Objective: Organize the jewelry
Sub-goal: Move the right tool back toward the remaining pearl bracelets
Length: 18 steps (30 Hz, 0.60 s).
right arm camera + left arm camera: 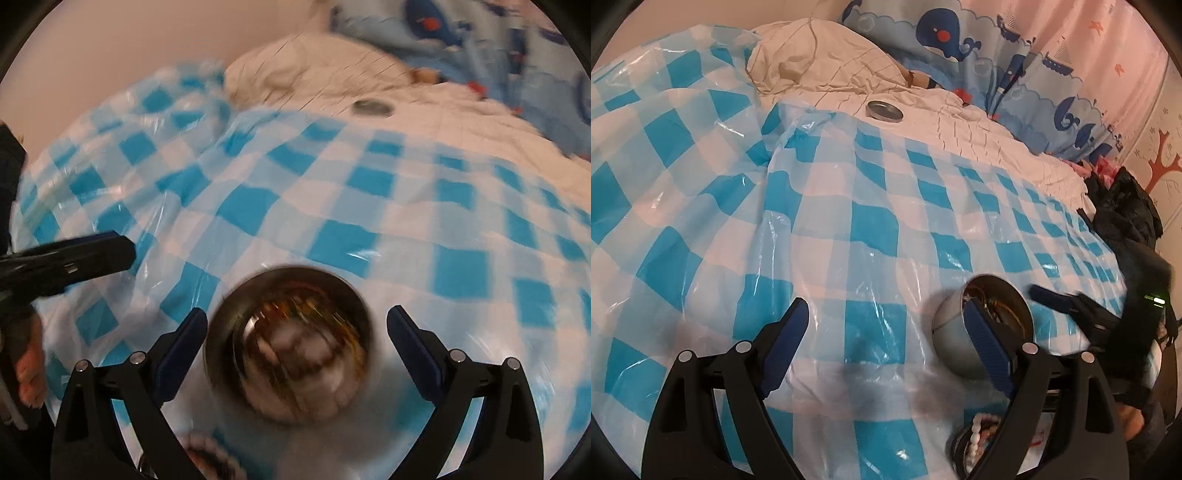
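A round metal tin (964, 328) holding tangled jewelry lies tilted on the blue-and-white checkered plastic sheet (849, 206). My left gripper (886, 325) is open and empty, its right finger just in front of the tin. My right gripper (297, 328) is open, with the tin (291, 343) between its fingers, blurred by motion; I cannot tell whether they touch it. The right gripper (1067, 299) also shows at the right of the left wrist view. A pearl bracelet (977, 428) lies over a dark ring-shaped piece near the front edge.
The tin's lid (885, 110) lies far back on the white quilt (979, 122). A whale-print curtain (1015, 74) hangs behind. A black bag (1123, 210) sits at the bed's right edge. The left gripper (66, 258) reaches in at the left of the right wrist view.
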Available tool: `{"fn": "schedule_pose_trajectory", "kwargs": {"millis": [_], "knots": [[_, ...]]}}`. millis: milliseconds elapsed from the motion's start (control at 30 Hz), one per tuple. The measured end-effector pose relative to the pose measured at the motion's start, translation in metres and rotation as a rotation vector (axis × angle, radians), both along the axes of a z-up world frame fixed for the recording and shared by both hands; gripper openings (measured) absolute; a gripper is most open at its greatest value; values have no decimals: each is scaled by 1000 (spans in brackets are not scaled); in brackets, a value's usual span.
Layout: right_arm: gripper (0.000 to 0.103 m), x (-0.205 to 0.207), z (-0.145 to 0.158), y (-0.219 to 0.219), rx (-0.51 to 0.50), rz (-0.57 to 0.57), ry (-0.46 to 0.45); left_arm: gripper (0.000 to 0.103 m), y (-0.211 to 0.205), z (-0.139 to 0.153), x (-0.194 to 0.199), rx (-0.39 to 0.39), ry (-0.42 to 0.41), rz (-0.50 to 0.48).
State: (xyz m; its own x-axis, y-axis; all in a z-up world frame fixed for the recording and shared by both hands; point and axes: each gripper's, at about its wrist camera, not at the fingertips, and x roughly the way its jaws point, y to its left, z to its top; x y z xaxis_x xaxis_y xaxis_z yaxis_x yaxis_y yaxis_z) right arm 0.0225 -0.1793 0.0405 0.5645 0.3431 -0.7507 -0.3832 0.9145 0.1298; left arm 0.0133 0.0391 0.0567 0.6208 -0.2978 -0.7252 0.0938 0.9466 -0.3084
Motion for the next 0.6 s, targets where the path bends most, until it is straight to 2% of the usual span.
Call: {"fn": "schedule_pose_trajectory", "kwargs": {"millis": [133, 233, 300, 367, 433, 567, 600], "knots": [[94, -52, 5, -42, 66, -55, 25, 82, -6, -4, -16, 76, -3, -57], [91, -82, -1, -51, 100, -31, 66, 82, -13, -9, -28, 121, 4, -91], [80, -99, -6, -47, 72, -10, 72, 82, -17, -15, -40, 118, 20, -113], [63, -108, -9, -43, 74, -2, 73, 82, -22, -19, -48, 108, 34, -135], [53, -110, -12, -36, 69, 17, 67, 82, -31, -23, -54, 123, 36, -170], [36, -111, -16, -20, 49, 56, 48, 83, -38, -26, -55, 160, 34, -192], [35, -111, -17, -18, 40, 61, 43, 82, -37, -26, -54, 152, 36, -187]]}}
